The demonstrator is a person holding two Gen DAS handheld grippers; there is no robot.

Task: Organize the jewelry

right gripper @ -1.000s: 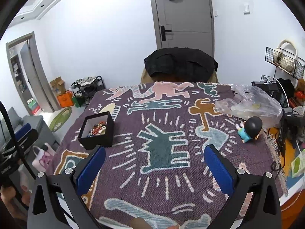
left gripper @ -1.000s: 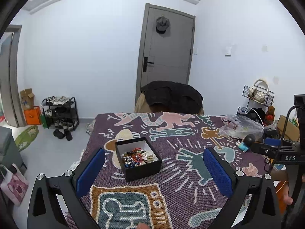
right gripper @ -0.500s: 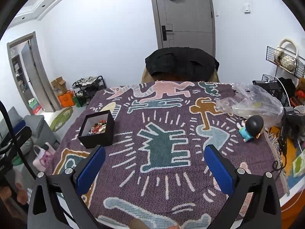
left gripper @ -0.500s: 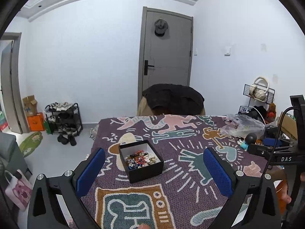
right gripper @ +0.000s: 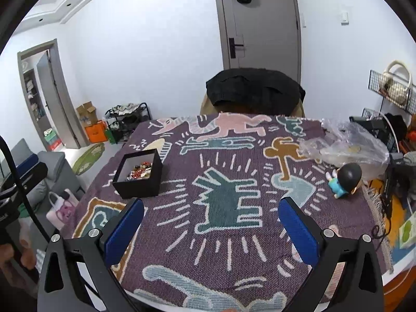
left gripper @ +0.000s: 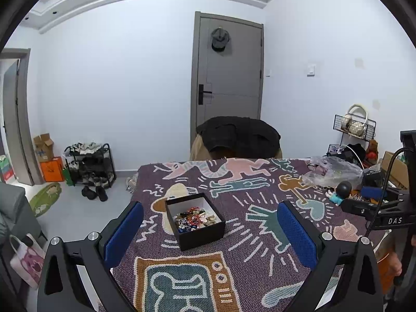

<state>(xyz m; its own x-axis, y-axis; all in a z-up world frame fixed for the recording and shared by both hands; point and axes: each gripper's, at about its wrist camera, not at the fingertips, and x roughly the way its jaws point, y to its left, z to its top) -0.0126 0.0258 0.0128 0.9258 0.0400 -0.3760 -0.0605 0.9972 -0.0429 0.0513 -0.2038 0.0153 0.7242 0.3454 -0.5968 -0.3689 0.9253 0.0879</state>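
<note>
Your left gripper point(left gripper: 210, 230) hovers with its jaws spread wide, the blue pads point(left gripper: 124, 230) facing each other across an unfilled gap, nothing touching either fingertip. Your right gripper point(right gripper: 211, 230) hangs the same way, fingers level and fully parted, blue pads point(right gripper: 298, 230) bare, nothing pinched between them. Both point forward, tilted slightly downward, fingertips clear of any contact.

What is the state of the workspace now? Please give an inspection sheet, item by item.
Surface: table under a patterned purple cloth.
Job's things: open black box with mixed jewelry inside.
Clutter: clear plastic bag, small figurine.
Grippers: left gripper and right gripper open, holding nothing, above the cloth.
Cables: black cable at the right gripper.
Surroundings: grey door, shoe rack.
</note>
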